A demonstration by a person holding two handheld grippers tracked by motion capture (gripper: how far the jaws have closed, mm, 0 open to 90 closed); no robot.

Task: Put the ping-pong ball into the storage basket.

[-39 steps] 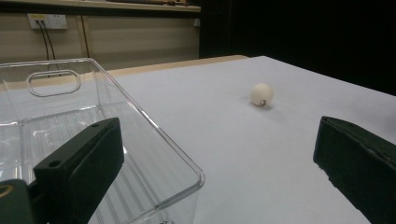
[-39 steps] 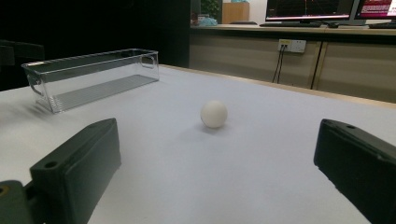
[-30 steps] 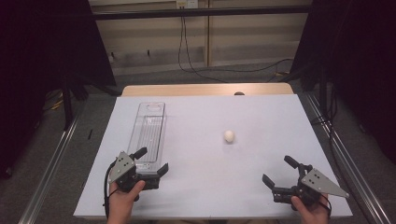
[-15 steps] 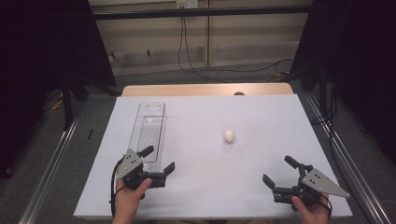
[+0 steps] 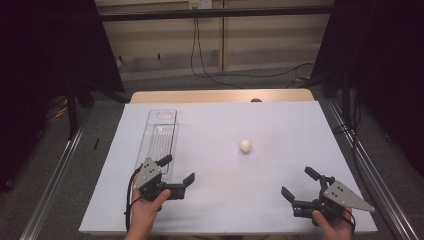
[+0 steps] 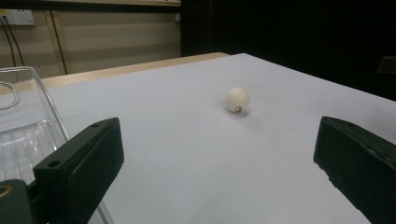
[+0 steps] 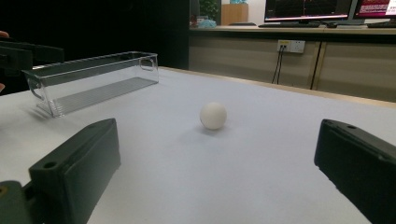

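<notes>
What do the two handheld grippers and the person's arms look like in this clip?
Both the left gripper and right gripper are black, each with two blocky black jaws with small holes, topped by a grey three-cornered plate dotted with small marks. A black cable trails from the left gripper along the wrist. The forearms are bare, with no sleeves in view.

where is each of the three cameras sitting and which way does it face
High view: above the person's side, looking forward and down on the table; both hands, left gripper and right gripper show.
Left gripper view: low on the left gripper, facing the white ball, its open jaws showing.
Right gripper view: low on the right gripper, facing the ball and clear bin, jaws open.
Shared: all three show ball and bin.
</notes>
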